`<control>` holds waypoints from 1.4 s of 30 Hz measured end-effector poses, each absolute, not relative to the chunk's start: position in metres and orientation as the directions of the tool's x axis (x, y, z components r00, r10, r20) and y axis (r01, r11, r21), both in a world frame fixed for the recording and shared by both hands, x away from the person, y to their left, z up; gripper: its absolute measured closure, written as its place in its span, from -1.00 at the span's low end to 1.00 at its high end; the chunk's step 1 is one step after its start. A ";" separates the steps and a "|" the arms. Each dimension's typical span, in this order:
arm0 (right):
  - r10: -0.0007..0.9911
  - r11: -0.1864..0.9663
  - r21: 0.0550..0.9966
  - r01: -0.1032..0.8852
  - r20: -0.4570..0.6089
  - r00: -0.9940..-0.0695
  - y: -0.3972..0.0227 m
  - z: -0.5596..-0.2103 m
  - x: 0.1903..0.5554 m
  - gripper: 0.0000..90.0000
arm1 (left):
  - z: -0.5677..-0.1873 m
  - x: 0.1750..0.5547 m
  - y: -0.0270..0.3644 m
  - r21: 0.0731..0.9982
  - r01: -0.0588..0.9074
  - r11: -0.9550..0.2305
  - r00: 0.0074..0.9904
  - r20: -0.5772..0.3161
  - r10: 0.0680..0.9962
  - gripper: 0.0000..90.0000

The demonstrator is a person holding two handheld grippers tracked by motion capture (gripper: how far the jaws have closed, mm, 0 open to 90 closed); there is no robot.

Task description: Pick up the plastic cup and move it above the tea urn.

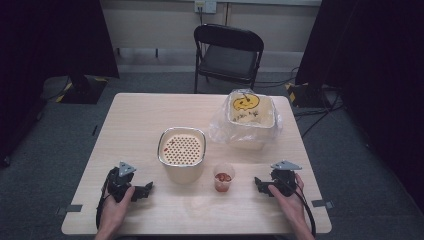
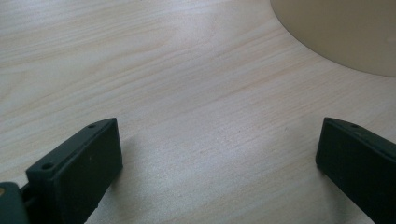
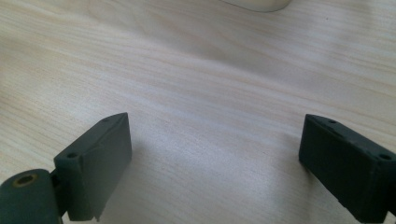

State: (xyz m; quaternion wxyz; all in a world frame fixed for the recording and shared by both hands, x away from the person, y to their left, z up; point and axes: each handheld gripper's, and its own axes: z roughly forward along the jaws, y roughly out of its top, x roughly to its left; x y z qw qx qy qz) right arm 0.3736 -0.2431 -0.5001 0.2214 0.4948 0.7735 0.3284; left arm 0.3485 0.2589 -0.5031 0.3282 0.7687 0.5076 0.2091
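Now both grippers are resting on the table (image 1: 140, 115) with jaws spread wide, gripping nothing. The small cup (image 1: 223, 178) is standing upright between them, nearer the right gripper (image 1: 261, 184), lying toward its left; the left gripper (image 1: 145, 190) is waiting beside the perforated container (image 1: 182, 152).

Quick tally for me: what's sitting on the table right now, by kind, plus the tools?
Cream bin with perforated insert: 1
Bag-lined bin with yellow smiley: 1
Small clear cup with red contents: 1
Hand-held tools: 2, the left tool and the right tool, both open and holding nothing
Total: 5
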 end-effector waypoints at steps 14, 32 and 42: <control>0.893 0.300 0.736 0.607 0.007 -0.450 -0.237 -0.489 0.366 -0.63 | -0.503 0.349 0.259 0.717 0.643 -0.269 0.397 -0.012 0.918 -1.00; 0.745 0.399 0.755 0.521 0.063 -0.664 -0.178 -0.473 0.345 -0.61 | -0.503 0.349 0.259 0.717 0.643 -0.269 0.397 -0.012 0.918 -1.00; 0.703 0.419 0.760 0.498 0.076 -0.707 -0.146 -0.474 0.346 -0.59 | -0.503 0.349 0.259 0.717 0.643 -0.269 0.397 -0.012 0.918 -1.00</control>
